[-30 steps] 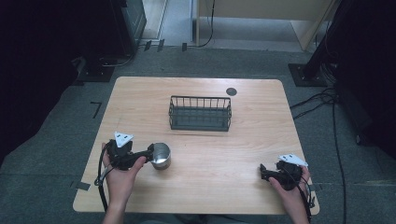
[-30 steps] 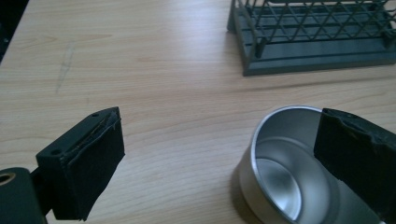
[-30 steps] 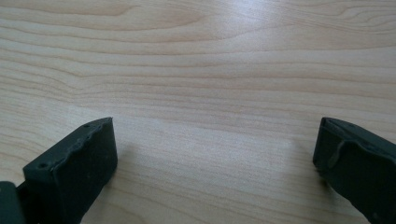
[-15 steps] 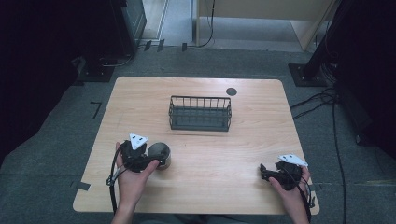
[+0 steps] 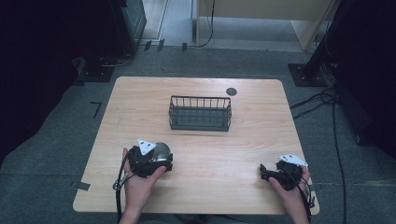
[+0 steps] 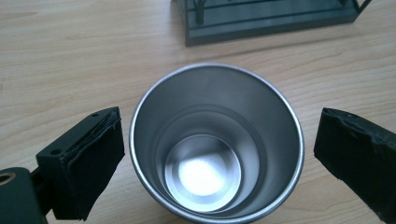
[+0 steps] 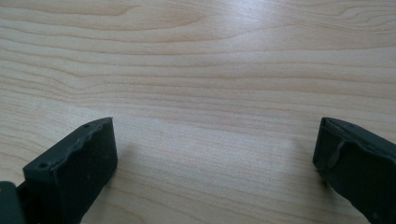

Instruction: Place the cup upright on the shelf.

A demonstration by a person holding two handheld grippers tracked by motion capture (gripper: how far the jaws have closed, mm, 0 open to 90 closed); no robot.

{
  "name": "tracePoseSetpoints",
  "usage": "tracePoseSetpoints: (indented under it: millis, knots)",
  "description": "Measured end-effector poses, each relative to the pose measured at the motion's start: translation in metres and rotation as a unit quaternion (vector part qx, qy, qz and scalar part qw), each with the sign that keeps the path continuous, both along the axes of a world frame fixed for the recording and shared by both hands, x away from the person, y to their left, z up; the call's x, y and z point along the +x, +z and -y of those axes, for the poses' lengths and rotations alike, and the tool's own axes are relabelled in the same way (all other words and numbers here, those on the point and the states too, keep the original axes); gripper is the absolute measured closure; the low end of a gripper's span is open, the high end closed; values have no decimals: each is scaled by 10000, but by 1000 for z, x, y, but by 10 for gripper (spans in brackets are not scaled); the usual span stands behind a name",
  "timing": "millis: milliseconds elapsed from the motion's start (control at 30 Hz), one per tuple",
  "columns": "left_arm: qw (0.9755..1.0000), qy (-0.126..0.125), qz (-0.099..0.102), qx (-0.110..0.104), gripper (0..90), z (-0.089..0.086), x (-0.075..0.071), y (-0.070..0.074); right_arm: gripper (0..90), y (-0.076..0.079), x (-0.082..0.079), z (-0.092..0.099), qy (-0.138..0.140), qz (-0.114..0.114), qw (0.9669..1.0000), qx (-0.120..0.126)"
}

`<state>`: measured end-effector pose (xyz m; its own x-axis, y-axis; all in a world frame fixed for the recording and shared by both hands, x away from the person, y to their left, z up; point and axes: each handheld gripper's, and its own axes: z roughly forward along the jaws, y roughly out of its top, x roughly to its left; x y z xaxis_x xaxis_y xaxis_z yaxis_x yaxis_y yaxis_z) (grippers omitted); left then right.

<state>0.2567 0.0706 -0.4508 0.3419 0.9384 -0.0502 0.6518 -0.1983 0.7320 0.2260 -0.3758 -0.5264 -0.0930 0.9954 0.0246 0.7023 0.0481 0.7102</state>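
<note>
The left gripper [image 6: 215, 154] stands spread around the round, shiny steel cup [image 6: 215, 144], its pads just clear of the rim on either side. This looks like the approach to a grasp; next the jaws must close squarely on the cup's wall.

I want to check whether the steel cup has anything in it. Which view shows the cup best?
The left gripper view: it looks straight down into the steel cup, upright between the open left tool, and the inside looks bare. In the high view the cup is small and half hidden behind that tool. The right gripper view shows bare table.
</note>
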Motion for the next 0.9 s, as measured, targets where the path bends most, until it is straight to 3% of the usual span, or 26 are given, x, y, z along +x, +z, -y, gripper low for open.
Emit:
tracePoseSetpoints:
  millis: [267,533,667,900]
  knots:
    - [9998,77,-109,140,26,4,0,-12,0,0,0,0,2,-1,10000,-1]
    - [9991,259,-120,309,122,7,-1,-18,0,0,0,0,0,2,10000,-2]
    - [9986,254,-116,439,156,9,-1,-20,0,0,0,0,1,-1,10000,-2]
    - [9987,199,-133,449,188,9,2,-22,0,0,0,0,0,-1,10000,1]
